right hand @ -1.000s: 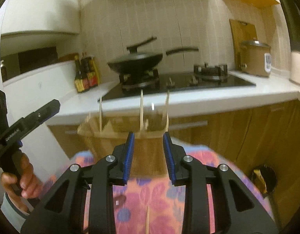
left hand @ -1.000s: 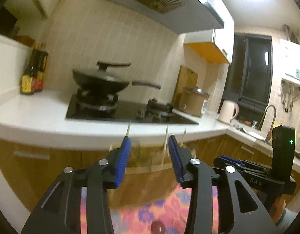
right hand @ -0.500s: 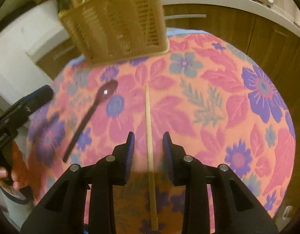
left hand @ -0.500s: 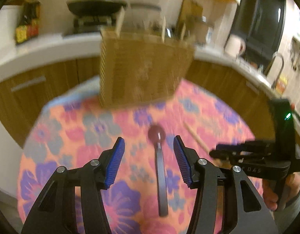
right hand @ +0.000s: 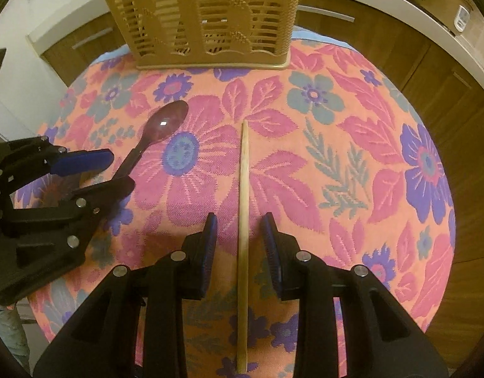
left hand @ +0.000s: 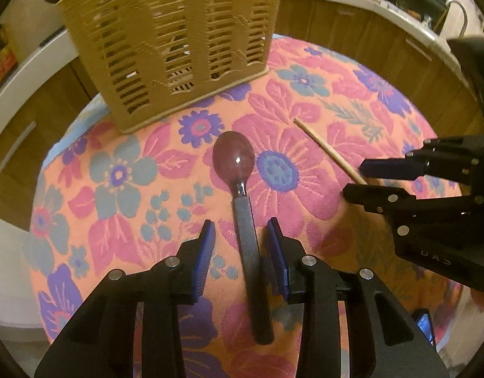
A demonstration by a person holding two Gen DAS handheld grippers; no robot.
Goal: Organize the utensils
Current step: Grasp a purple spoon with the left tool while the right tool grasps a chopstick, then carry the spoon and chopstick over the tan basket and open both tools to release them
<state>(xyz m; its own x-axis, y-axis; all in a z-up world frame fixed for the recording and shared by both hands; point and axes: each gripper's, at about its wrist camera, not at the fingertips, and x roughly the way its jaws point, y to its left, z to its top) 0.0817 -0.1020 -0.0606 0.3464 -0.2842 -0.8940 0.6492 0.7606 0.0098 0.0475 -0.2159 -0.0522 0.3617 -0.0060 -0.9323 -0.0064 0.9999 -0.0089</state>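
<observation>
Two tongs straddle utensils untouched: left tongs, just narrowing, around the spoon, right tongs around the chopstick.

A dark-handled spoon and 1 wooden chopstick lie flat before the upright slatted tan basket.

On the tabletop: basket at the far edge, spoon before it to the left, chopstick lying right of the spoon, well apart.
</observation>
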